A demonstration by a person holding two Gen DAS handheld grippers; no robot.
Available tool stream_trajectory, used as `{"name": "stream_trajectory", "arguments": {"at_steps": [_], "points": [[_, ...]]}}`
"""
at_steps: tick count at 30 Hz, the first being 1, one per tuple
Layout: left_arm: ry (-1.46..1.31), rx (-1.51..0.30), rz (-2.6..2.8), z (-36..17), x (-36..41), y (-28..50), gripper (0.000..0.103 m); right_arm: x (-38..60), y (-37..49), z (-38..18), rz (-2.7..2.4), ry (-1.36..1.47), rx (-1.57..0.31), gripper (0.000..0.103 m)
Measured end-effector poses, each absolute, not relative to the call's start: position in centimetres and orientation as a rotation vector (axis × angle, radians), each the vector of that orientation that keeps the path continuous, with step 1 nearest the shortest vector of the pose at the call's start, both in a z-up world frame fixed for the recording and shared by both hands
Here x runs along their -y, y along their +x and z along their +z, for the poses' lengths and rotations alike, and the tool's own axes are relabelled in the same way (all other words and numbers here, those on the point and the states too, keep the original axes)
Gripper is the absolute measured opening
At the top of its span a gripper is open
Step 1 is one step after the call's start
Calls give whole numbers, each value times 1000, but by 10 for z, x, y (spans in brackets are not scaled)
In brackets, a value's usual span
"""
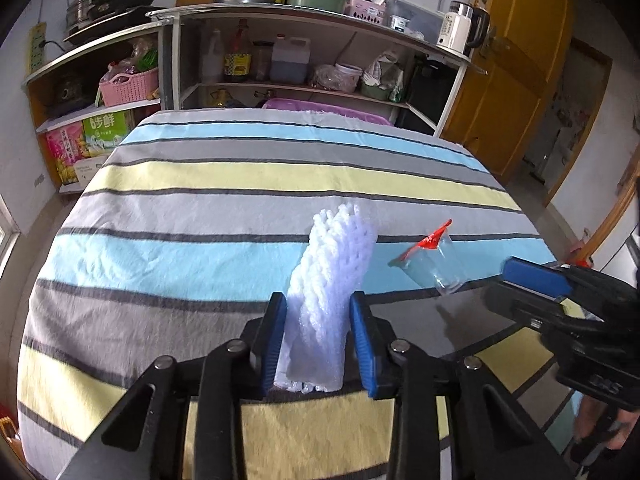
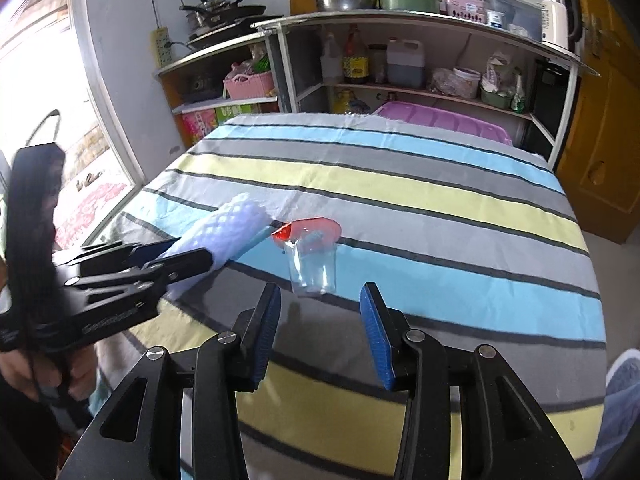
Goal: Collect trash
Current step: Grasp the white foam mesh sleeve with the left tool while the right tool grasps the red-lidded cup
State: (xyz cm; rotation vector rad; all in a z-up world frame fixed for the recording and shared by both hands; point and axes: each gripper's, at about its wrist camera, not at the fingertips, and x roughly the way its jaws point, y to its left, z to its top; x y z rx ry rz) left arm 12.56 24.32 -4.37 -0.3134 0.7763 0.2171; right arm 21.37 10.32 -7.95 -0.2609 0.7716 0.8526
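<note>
Left gripper [image 1: 318,340] clamping foam net [image 1: 332,276], right gripper [image 2: 320,336] released, seemingly short of plastic cup [image 2: 314,264]

Daylight from window [image 2: 36,92], blown out. Fisheye bends shelf [image 1: 304,16]; corners vignetted. Slight motion blur throughout.

Table [image 1: 240,176], covered to every edge by a striped cloth [image 2: 440,200]: bands of grey, light blue and pale yellow, parted by thin dark lines.

A clear plastic cup [image 2: 314,266] with a red peeled lid [image 2: 308,230] is seen near the front edge. Whether the white foam net sleeve [image 1: 332,272] beside it touches the cloth cannot be told.
</note>
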Motion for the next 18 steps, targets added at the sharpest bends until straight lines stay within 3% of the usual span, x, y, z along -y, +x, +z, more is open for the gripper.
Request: {"name": "stream_trajectory", "arguments": {"at_steps": [15,17,18], "points": [[-388,-769,213,-48,-254,121,34,-139,238,-96,835,-323,-822,42],[-386,-768,214,-48,-254,120,34,-140,239,-97,832,-322,-824,32],[-382,-768,214,-48,-253,120,34,-140,239,-97,834,-322,-827,32]]}}
